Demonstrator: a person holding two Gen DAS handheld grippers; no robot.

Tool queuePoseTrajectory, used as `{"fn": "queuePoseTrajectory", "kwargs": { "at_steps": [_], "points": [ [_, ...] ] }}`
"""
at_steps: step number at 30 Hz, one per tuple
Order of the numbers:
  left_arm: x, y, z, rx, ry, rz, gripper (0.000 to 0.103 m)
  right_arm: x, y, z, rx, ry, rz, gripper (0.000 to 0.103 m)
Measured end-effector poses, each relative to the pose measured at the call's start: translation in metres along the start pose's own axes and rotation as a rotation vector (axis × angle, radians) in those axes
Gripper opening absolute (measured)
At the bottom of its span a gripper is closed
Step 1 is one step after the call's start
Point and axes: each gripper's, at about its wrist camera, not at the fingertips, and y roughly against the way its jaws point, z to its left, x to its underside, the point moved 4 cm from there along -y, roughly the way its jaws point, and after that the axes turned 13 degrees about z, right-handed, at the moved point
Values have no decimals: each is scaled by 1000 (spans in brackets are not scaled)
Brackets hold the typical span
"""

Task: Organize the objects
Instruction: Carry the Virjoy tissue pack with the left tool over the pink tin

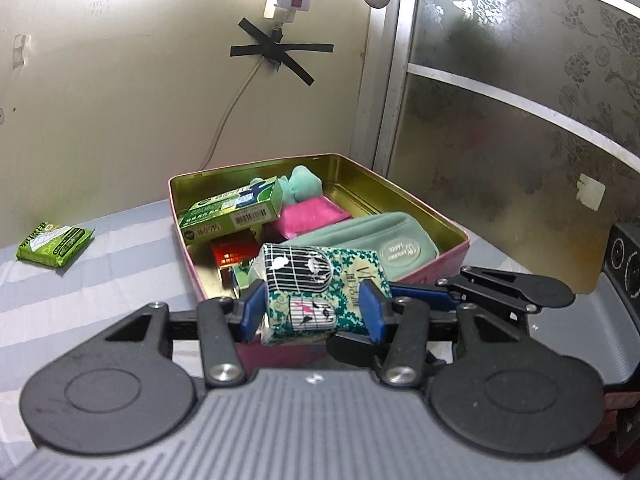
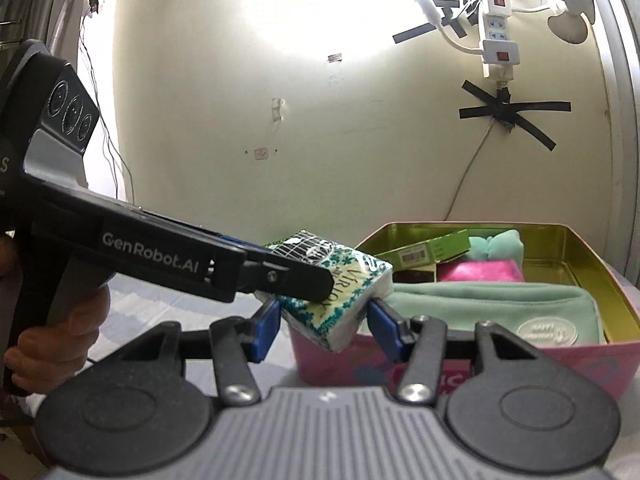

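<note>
Your left tool grips the tissue pack above the tin's near rim – right tool open – lower it inside, then release.

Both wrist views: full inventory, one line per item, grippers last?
tin box: 1, pink outside, gold inside, on the striped surface
green carton: 1, in the box, far left
mint pouch: 1, in the box, near side
pink packet: 1, magenta, mid-box
mint plush: 1, back of the box
red item: 1, under the carton
green packet: 1, on the surface left of the box
tissue pack: 1, birdcage print, over the box's near edge
power strip: 1, white, on the wall
left hand-held gripper: shut on the tissue pack
right hand-held gripper: open beside the pack
</note>
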Motion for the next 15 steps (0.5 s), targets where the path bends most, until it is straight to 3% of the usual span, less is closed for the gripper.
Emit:
{"fn": "queuePoseTrajectory", "kwargs": {
  "at_steps": [6, 15],
  "points": [
    [-17, -17, 2, 20, 58, 0, 52, -8, -6, -16, 21, -11, -13, 50],
    [-52, -57, -9, 5, 49, 13, 52, -17, -31, -60, 82, -43, -9, 50]
  ]
}}
